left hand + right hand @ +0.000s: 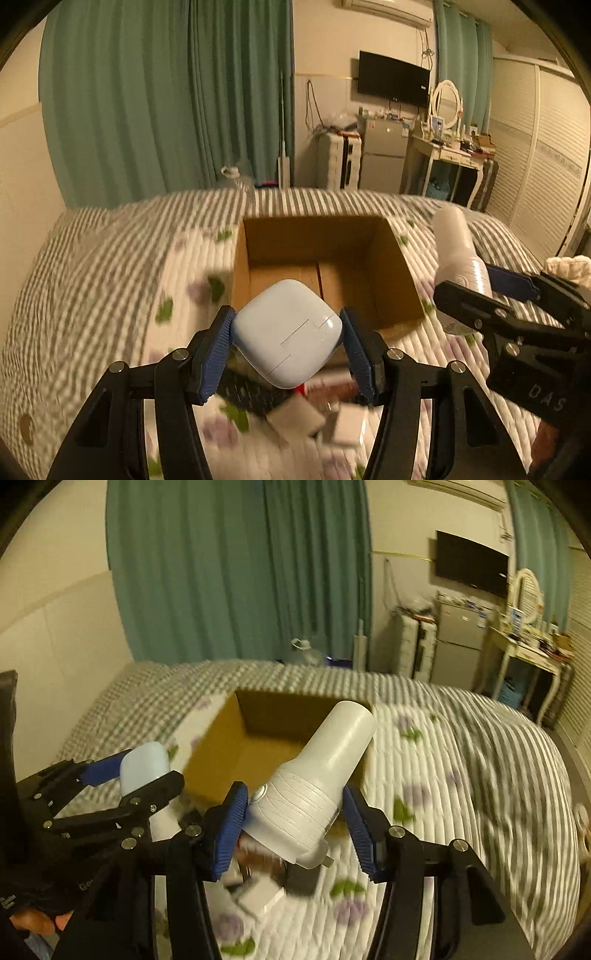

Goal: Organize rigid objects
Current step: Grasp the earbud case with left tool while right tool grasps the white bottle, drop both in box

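My left gripper [287,338] is shut on a pale blue rounded case [286,334], held above the bed in front of an open cardboard box [391,258]. In the right wrist view, my right gripper [293,821] is shut on a white flashlight-shaped device [321,775], its wide end pointing up toward the cardboard box [218,749]. The right gripper [487,291] with the white device [458,251] shows at the right of the left wrist view. The left gripper [125,771] holding the blue case [146,768] shows at the left of the right wrist view. The box looks empty inside.
Several small items [314,413], white boxes and dark pieces, lie blurred on the quilted floral bedspread [110,277] under the grippers. Green curtains [166,92], a TV [393,79], a small fridge [384,155] and a dressing table [450,158] stand beyond the bed.
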Tool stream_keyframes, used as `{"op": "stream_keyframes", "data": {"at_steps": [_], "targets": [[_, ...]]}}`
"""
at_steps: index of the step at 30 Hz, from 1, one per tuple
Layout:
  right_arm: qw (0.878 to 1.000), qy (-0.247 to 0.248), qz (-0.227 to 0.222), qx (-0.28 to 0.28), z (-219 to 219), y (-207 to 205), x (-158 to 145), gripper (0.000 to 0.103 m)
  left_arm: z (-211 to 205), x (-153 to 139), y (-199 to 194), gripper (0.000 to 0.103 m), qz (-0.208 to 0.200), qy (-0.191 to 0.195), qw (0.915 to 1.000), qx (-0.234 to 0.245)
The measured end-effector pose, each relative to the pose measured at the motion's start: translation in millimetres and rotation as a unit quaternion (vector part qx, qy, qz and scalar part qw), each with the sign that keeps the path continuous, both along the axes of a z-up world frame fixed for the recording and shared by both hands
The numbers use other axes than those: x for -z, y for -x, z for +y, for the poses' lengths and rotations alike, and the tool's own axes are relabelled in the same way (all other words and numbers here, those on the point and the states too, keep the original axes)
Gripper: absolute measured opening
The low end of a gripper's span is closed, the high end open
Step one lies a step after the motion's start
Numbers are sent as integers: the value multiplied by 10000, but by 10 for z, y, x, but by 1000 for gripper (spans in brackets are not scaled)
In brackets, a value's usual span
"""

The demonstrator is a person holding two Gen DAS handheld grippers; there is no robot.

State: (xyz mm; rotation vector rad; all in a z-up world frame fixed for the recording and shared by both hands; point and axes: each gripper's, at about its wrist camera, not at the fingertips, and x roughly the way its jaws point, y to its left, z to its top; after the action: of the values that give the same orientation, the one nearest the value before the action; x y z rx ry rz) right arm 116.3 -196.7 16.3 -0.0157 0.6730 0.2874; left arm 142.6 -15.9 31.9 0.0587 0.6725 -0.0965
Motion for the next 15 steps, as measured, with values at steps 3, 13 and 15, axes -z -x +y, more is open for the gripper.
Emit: {"op": "stream_keyframes", "data": {"at_steps": [3, 13, 15], "targets": [[9998, 129, -66, -157, 55, -333, -53, 53, 19, -49, -252, 59, -72, -86, 9999, -91], [9951, 659, 644, -352, 282, -1250, 744, 53, 83, 377, -821, 59, 219, -263, 9991, -261], [9944, 719, 681, -362, 279, -1302, 872, 53, 83, 466, -871, 59, 271, -252, 9991, -229]]}}
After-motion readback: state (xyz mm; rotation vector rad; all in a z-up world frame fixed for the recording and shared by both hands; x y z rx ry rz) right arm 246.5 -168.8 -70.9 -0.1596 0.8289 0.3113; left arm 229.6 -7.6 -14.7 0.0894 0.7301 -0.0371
